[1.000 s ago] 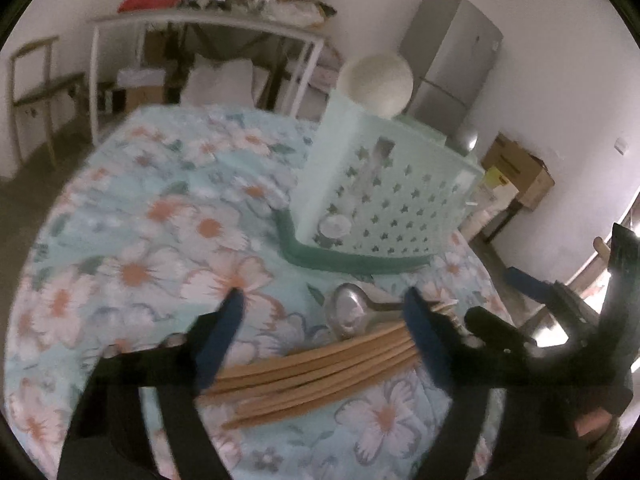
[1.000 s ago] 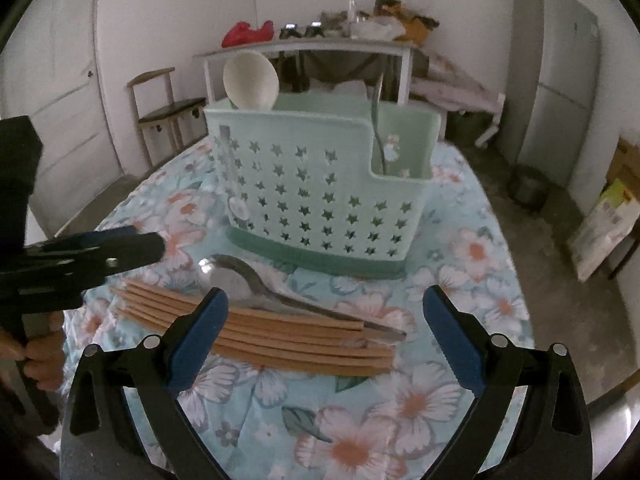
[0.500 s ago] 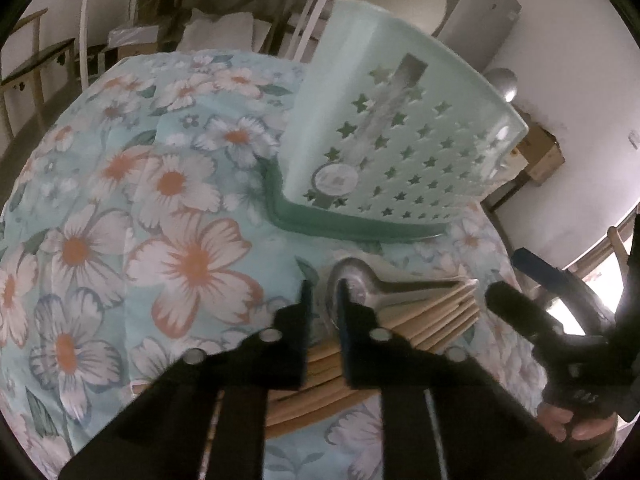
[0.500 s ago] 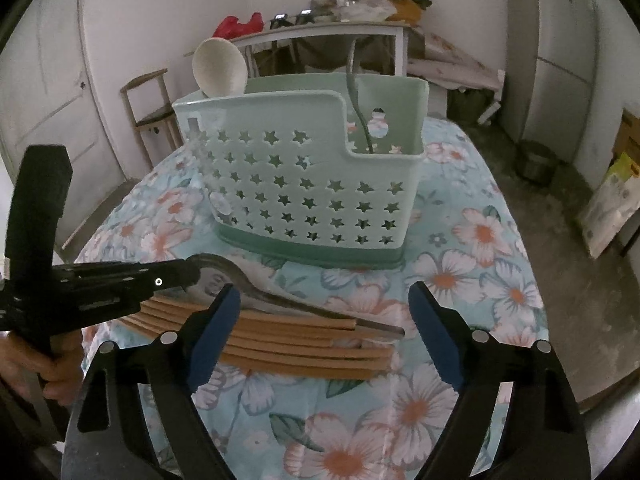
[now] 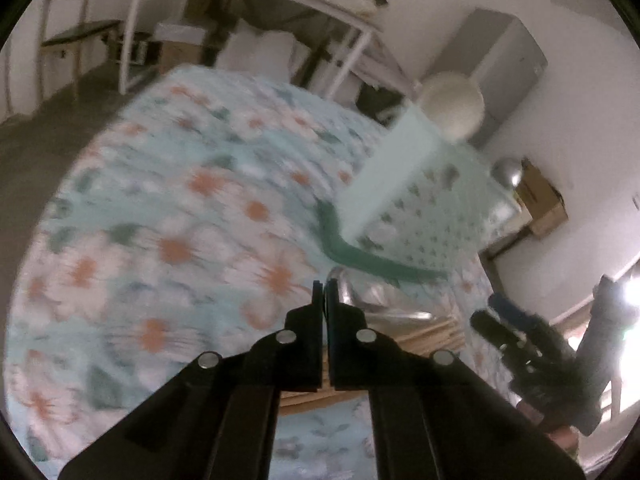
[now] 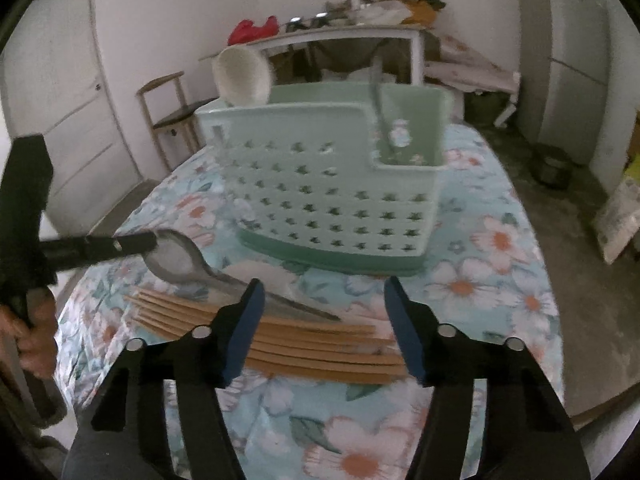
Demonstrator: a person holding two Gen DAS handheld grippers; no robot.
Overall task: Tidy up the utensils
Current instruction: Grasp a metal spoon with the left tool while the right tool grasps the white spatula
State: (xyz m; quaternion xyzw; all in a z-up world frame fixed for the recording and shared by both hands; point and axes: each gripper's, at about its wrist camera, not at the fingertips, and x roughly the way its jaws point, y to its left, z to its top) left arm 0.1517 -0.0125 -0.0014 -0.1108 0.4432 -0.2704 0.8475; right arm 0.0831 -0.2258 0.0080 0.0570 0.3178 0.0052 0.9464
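Observation:
A mint-green star-pierced caddy [image 6: 332, 200] [image 5: 420, 208] stands on the floral table and holds a white ladle [image 6: 240, 76] and a small patterned spoon. In front of it a metal spoon [image 6: 176, 258] [image 5: 372, 300] lies across several wooden chopsticks [image 6: 320, 344]. My left gripper [image 5: 323, 286] [image 6: 136, 242] is shut on the rim of the metal spoon's bowl, which sits slightly raised. My right gripper [image 6: 323, 284] hovers over the chopsticks' near ends. Its jaws are closing, and the pads press on nothing.
The floral tablecloth [image 6: 500, 280] ends close on my right. Behind the table are a cluttered white bench [image 6: 340, 34], a wooden chair [image 6: 168, 100], a grey fridge [image 6: 568, 60] and a door [image 6: 60, 100]. A hand [image 6: 32, 336] holds the left tool.
My left jaws went from wide open to shut at the spoon's bowl, and the spoon has shifted left off the chopsticks. My right jaws have narrowed over the chopsticks.

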